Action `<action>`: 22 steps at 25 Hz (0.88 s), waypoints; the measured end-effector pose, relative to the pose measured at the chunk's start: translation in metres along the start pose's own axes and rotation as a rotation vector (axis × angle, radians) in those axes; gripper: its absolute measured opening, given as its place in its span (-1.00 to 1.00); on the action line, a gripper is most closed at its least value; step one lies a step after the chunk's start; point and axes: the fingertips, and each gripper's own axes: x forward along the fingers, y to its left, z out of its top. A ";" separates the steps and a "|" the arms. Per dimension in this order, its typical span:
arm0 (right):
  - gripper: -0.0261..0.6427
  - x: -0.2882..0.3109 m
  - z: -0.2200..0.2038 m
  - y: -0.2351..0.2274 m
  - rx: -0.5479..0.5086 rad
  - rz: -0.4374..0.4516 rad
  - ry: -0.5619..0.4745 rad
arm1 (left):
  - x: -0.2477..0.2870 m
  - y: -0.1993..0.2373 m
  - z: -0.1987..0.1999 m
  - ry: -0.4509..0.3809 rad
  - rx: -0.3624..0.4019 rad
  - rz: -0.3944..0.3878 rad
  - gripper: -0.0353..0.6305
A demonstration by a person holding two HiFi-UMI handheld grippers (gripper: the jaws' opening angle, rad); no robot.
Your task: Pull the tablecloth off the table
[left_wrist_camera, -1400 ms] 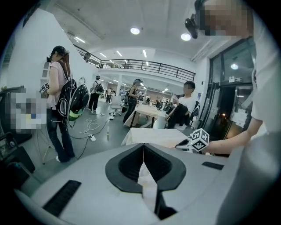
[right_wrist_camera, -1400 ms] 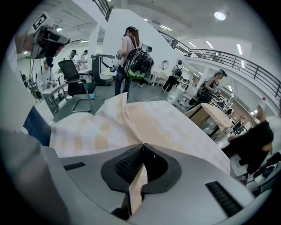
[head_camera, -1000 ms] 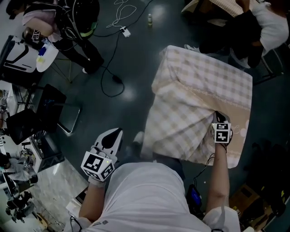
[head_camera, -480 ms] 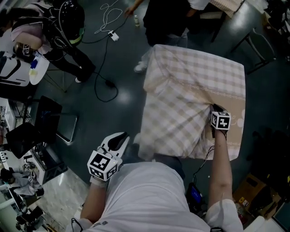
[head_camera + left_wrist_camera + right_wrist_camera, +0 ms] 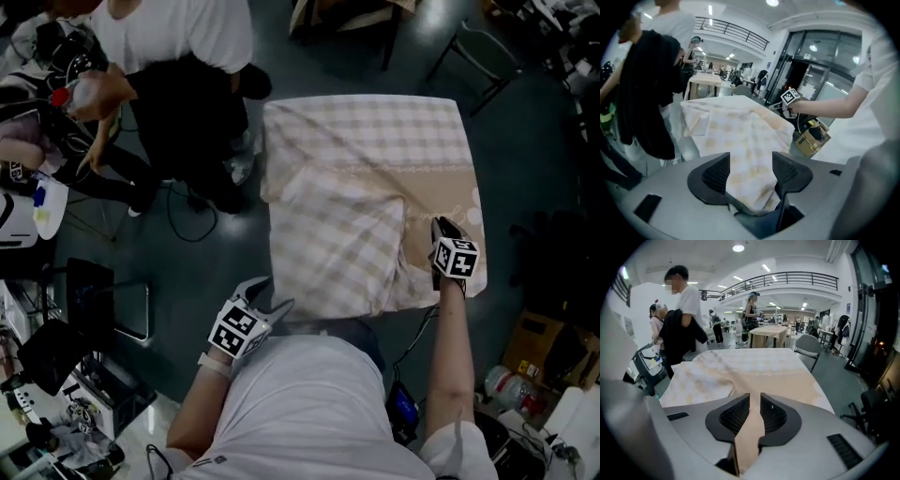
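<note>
Changed: left gripper [image 5: 268,294] has come in from over the floor [image 5: 197,253] to the near left corner of the tablecloth [image 5: 366,159]; a standing person [image 5: 173,37] in a white shirt has come in at the far left.
Left gripper: jaws opening and spread wide; the checked corner of the cloth lies loosely between them, and the pads do not press on it.
Right gripper: right gripper [image 5: 441,228] is over the near right part of the cloth, its jaws pressed together and pinching a raised beige fold.
Tablecloth: draped over the table, which it hides completely; cream and beige checks, rumpled and bunched toward the near edge, with a plain beige band on the right.
Surroundings: the person carries a dark garment [image 5: 192,103]; a chair [image 5: 473,52] stands far right, apart from the table.
</note>
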 end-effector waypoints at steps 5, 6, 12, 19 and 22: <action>-0.74 -0.053 -0.046 -0.030 0.128 -0.099 -0.004 | 0.047 -0.005 -0.015 0.114 0.120 -0.084 -0.07; -0.72 -0.061 -0.058 -0.035 0.148 -0.116 0.002 | 0.057 -0.005 -0.020 0.135 0.132 -0.098 -0.06; -0.58 -0.113 -0.133 -0.062 0.284 -0.215 0.046 | 0.097 0.001 -0.060 0.293 0.183 -0.127 -0.03; -0.50 -0.149 -0.189 -0.078 0.426 -0.295 0.051 | 0.122 0.008 -0.087 0.386 0.202 -0.146 -0.02; -0.47 -0.150 -0.201 -0.081 0.449 -0.297 0.064 | 0.129 0.015 -0.093 0.399 0.210 -0.123 -0.02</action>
